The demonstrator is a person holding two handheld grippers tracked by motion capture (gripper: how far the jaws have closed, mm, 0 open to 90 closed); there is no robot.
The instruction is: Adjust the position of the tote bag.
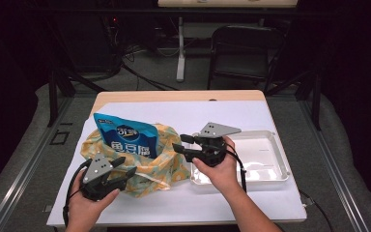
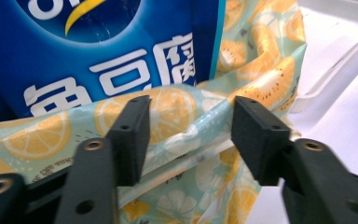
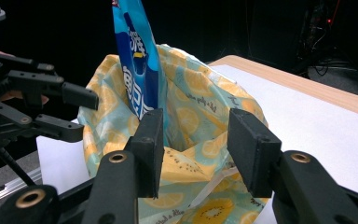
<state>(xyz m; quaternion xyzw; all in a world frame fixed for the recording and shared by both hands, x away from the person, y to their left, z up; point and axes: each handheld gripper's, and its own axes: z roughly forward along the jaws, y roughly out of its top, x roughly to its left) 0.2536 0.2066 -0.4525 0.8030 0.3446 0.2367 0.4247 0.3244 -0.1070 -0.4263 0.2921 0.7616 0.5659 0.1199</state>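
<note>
A blue snack packet (image 1: 125, 135) with white lettering stands upright inside a soft bag (image 1: 162, 164) printed with yellow lemon slices, left of the table's middle. My left gripper (image 1: 125, 165) is at the bag's near left side. It is open, and the bag's rim (image 2: 186, 112) lies loose between its jaws (image 2: 189, 135). My right gripper (image 1: 179, 143) comes from the right and is open, its jaws level with the bag's right rim (image 3: 200, 149). In the right gripper view the packet (image 3: 137, 70) rises out of the bag (image 3: 191, 93), with the left gripper (image 3: 77, 114) beyond at the left.
A shallow white tray (image 1: 280, 159) lies on the white table cover (image 1: 198, 113) to the right of the bag, under my right hand. A black chair (image 1: 244, 50) and a table leg stand on the floor behind the table.
</note>
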